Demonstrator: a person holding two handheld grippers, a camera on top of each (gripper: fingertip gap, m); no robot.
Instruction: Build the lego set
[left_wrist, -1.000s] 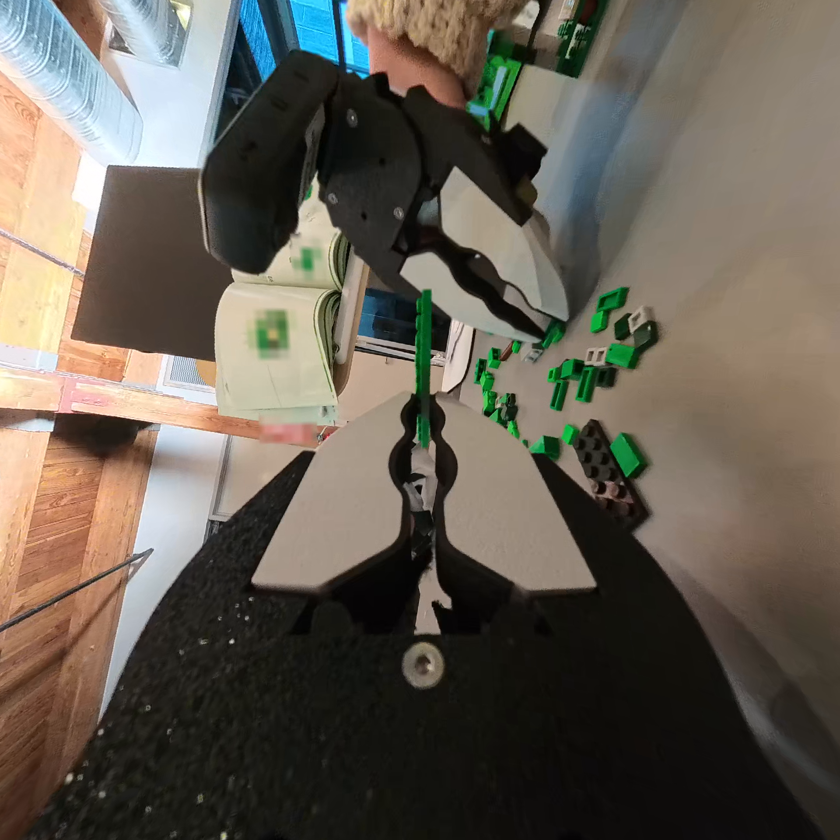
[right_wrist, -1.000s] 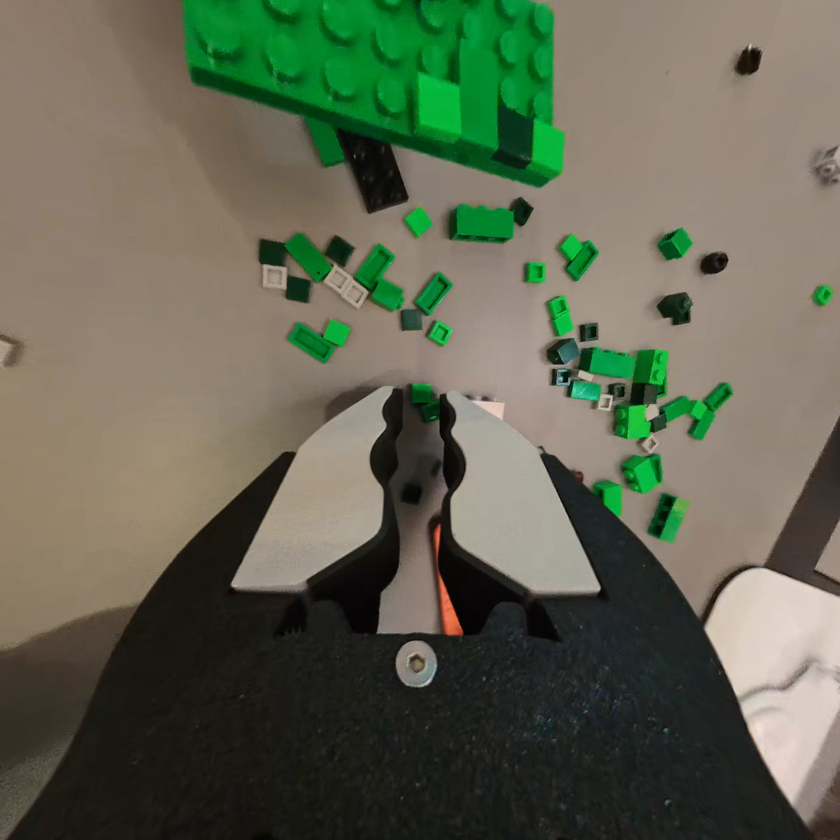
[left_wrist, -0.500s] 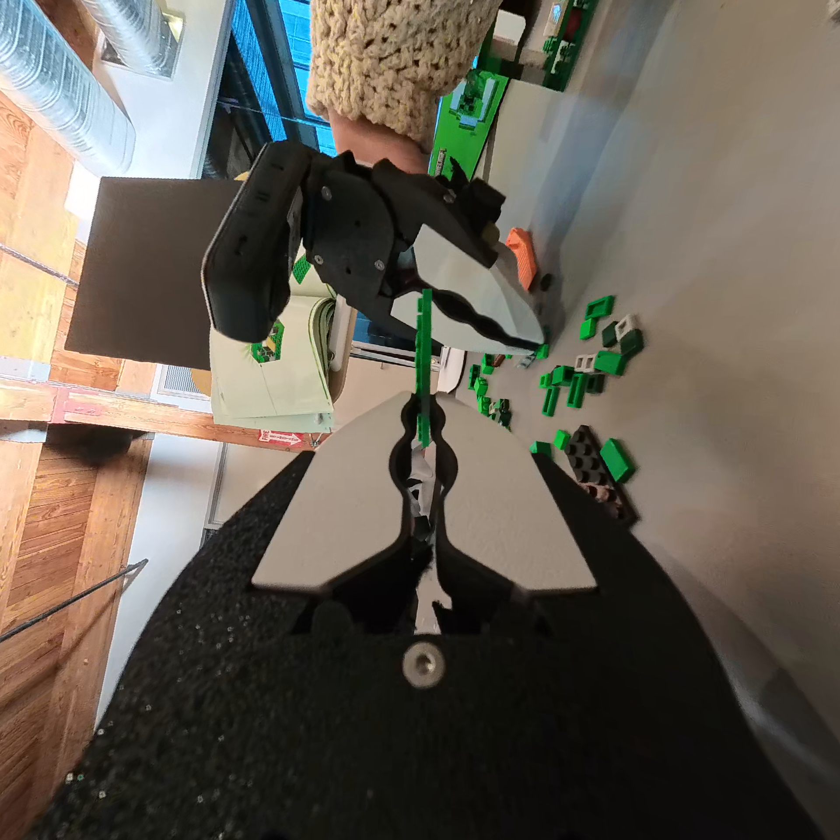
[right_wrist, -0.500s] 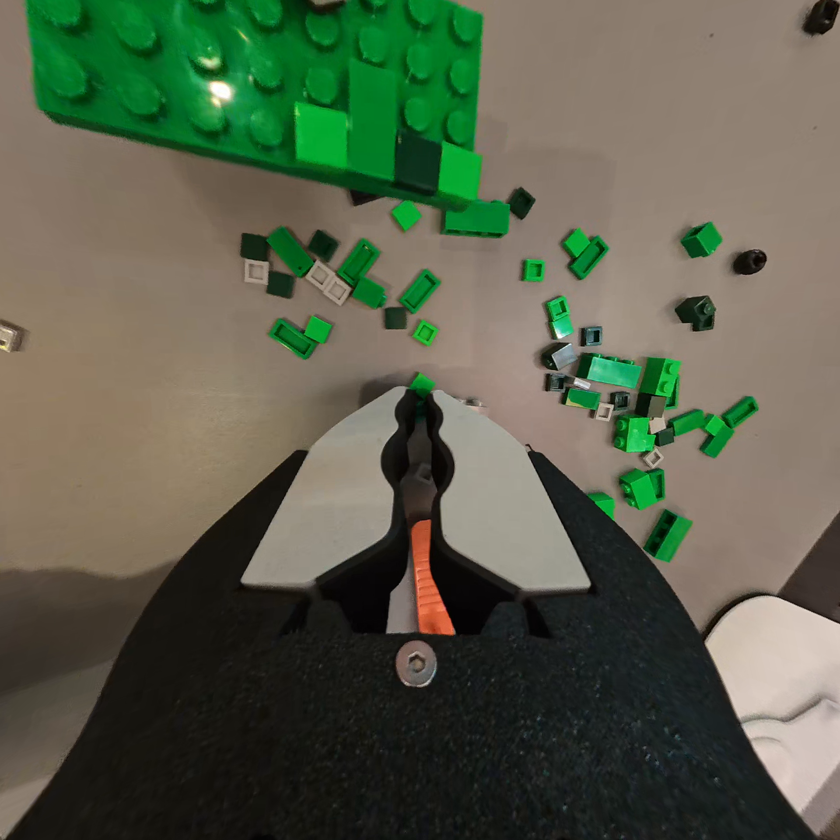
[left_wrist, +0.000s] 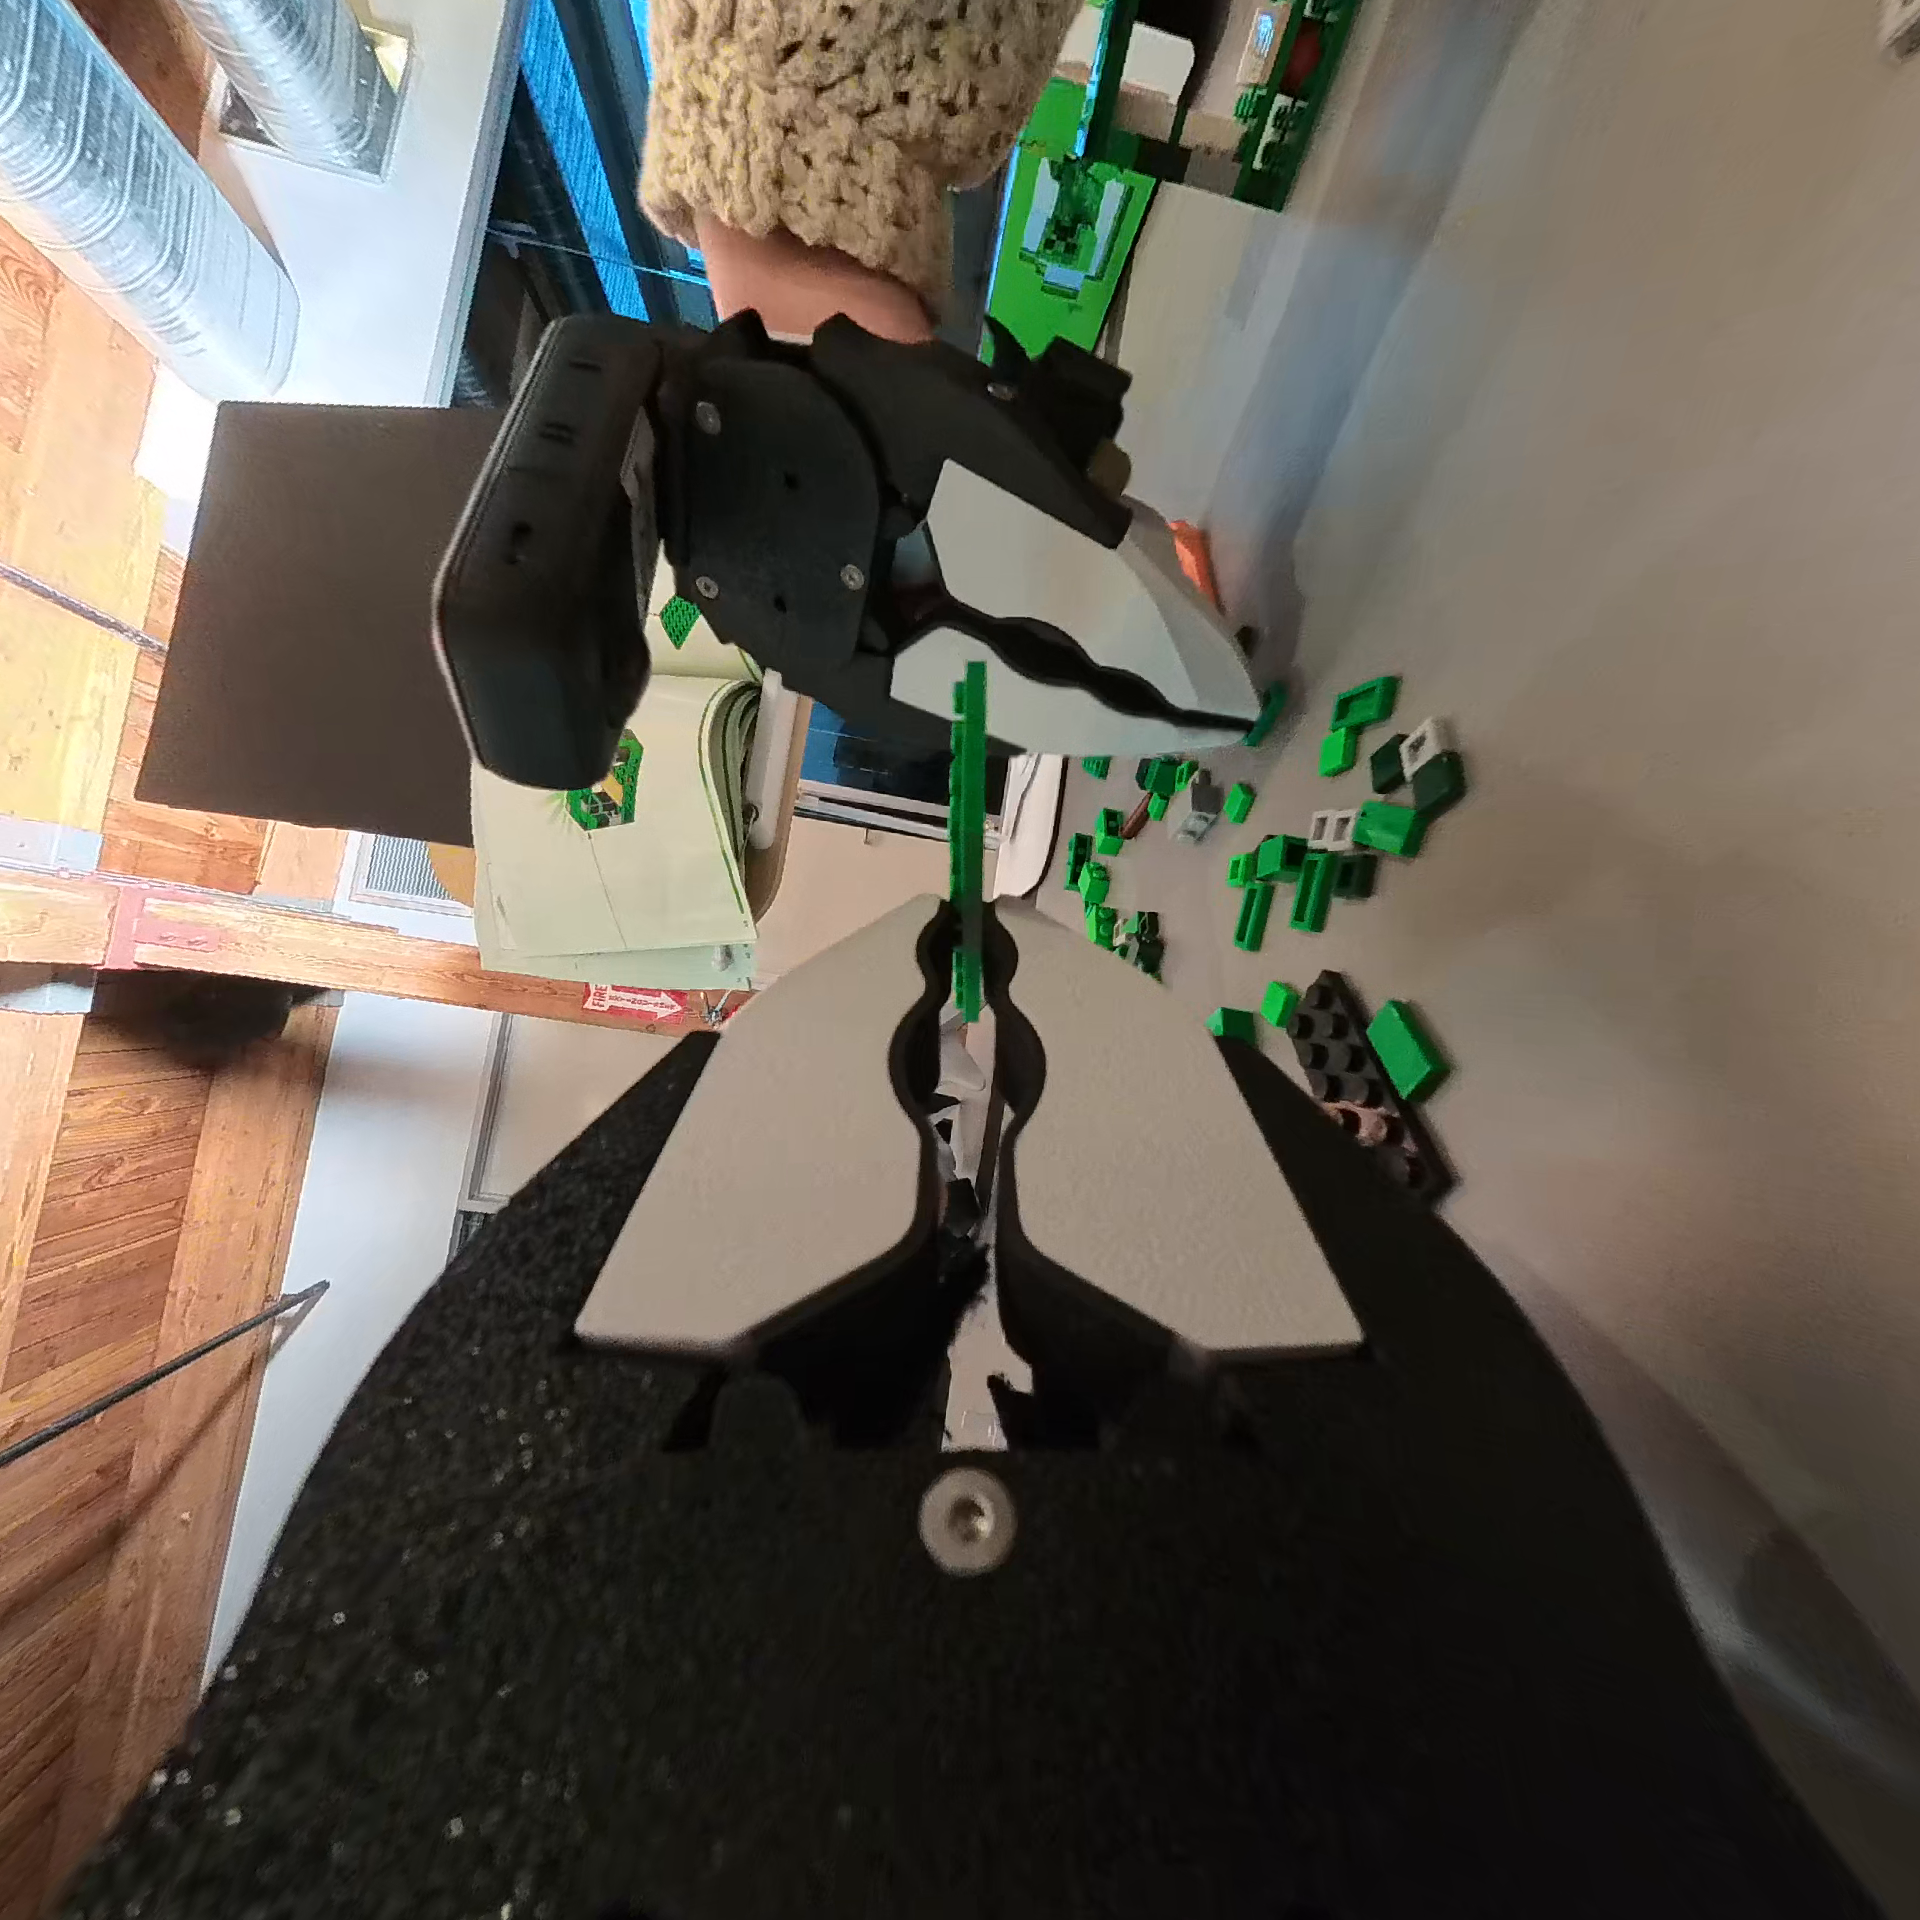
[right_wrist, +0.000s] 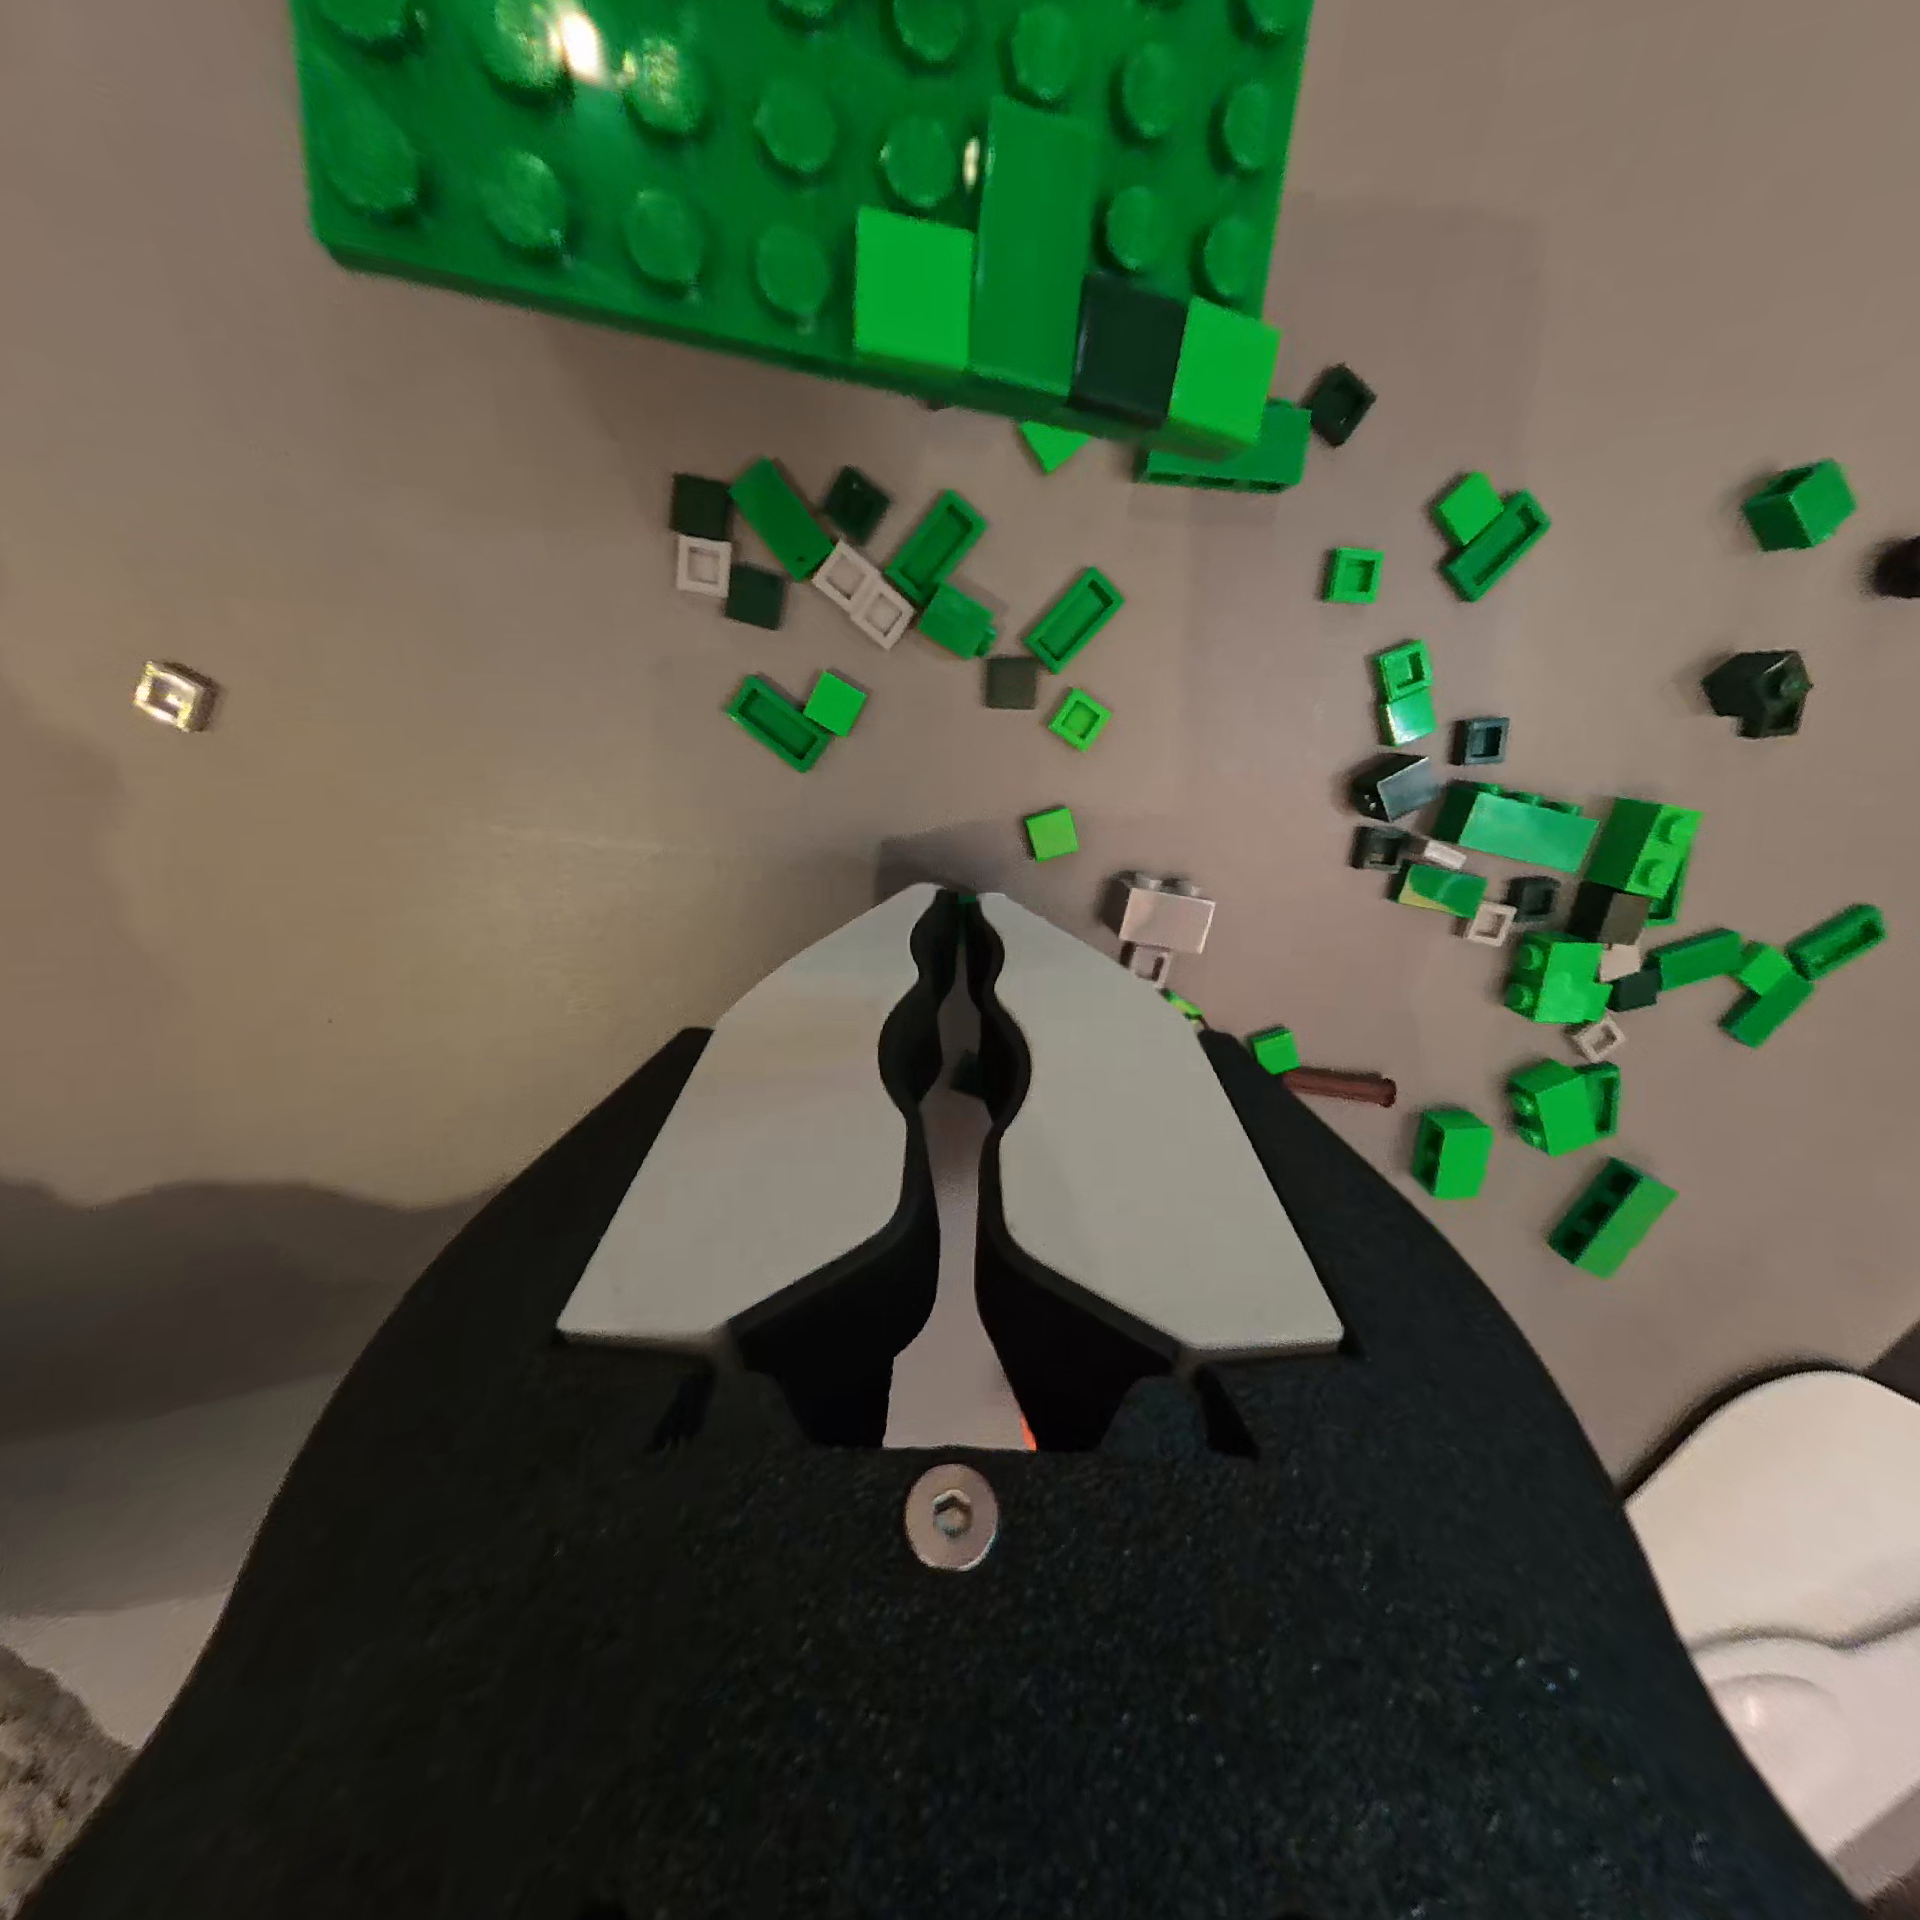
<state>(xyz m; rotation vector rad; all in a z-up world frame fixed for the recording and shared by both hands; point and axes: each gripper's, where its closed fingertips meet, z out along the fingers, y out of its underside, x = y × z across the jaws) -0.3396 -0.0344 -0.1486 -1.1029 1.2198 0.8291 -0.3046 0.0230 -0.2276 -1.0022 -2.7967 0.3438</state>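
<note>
The left hand-held gripper (left_wrist: 964, 935) is clamped on the edge of a green baseplate (left_wrist: 968, 831), which it holds off the desk (left_wrist: 1662, 727), seen edge-on as a thin strip between its fingertips. From the other camera the same plate shows its studded face (right_wrist: 727, 166), with a short row of smooth tiles (right_wrist: 1060, 301) already pressed on along one edge. The right hand-held gripper (right_wrist: 961, 902) is drawn together at the tips on a small green piece (left_wrist: 1265, 715); in its own view only a sliver of green shows there, so I can't say what shape the piece is.

To my eye everything here is light, hard and slick. The plate is thin and stiff, and I'd guess it could twist in a narrow edge grip if pushed far from where it is held. The tiny piece offers only its sides to pinch and would likely pop out if squeezed askew.

Past the grippers, loose pieces (right_wrist: 935, 592) lie scattered on the desk, mostly green, a few white and dark, with a black plate (left_wrist: 1351, 1081) near the left gripper. Something orange (left_wrist: 1190, 551) sits behind the right gripper, mostly covered. An open instruction booklet (left_wrist: 613, 873) stands beyond the desk, partly blocked. The plate runs out of the top of the right view, so its full extent can't be seen.
</note>
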